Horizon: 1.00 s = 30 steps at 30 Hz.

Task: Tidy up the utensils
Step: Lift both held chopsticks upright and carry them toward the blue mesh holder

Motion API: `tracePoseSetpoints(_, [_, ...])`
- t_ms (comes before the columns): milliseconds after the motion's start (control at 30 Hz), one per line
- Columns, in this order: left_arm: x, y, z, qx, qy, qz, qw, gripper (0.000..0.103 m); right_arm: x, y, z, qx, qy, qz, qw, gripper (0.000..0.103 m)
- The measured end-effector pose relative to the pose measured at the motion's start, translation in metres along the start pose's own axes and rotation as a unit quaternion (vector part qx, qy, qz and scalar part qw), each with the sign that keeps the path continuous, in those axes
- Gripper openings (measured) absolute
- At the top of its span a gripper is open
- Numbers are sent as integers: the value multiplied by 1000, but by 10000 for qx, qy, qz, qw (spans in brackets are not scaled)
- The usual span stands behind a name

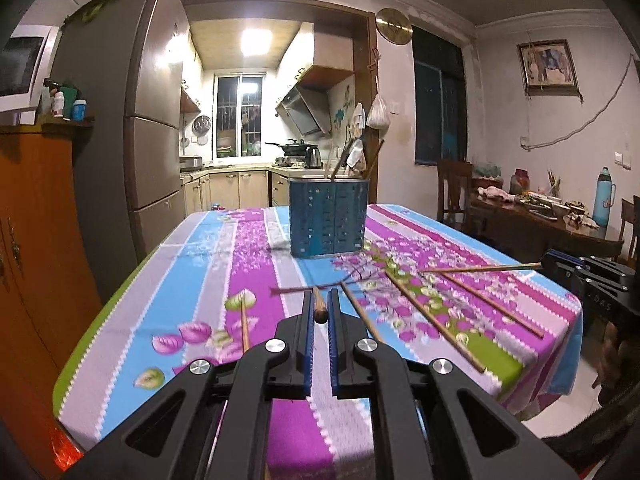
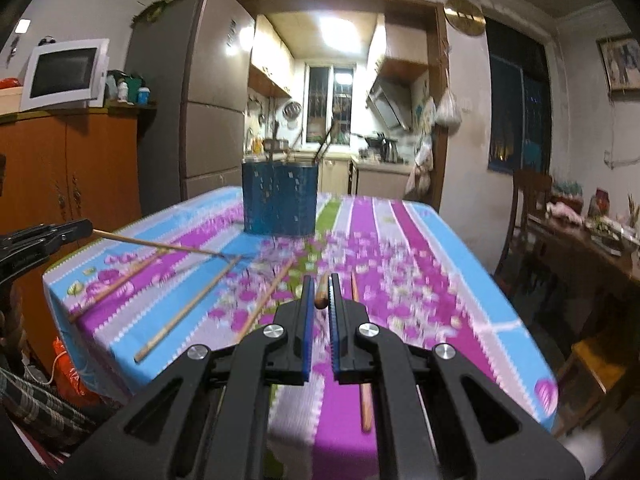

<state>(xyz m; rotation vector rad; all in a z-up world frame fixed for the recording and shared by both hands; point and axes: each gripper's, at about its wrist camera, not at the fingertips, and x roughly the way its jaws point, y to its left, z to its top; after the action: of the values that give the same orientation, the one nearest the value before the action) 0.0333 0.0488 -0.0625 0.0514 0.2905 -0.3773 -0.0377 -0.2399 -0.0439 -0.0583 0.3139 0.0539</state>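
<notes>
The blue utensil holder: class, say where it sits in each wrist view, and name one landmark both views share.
Left wrist view: the blue utensil holder stands just right of centre, at the table's far end.
Right wrist view: the holder stands left of centre, blurred.
Shared landmark: the round gold clock beside the kitchen doorway.

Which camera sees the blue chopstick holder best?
The left wrist view. There the blue chopstick holder is sharp, its little holes are clear, and chopsticks poke out the top. In the right wrist view, the holder is blurry and shows less detail.
</notes>
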Motion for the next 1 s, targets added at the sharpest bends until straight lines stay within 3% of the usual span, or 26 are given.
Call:
tracePoseSetpoints(300, [5,2,46,243,-12,280,9993,7,3,-8,45,-196,-435,167,9987,5])
tracePoseSetpoints(533, [14,-5,76,348,-79,497,9981,7,12,-15,73,-123,-532,323,9980,5])
tracePoseSetpoints(1000, [31,-9,117,361,-219,516,9978,7,22,-29,105,155,-583,499,9969,5])
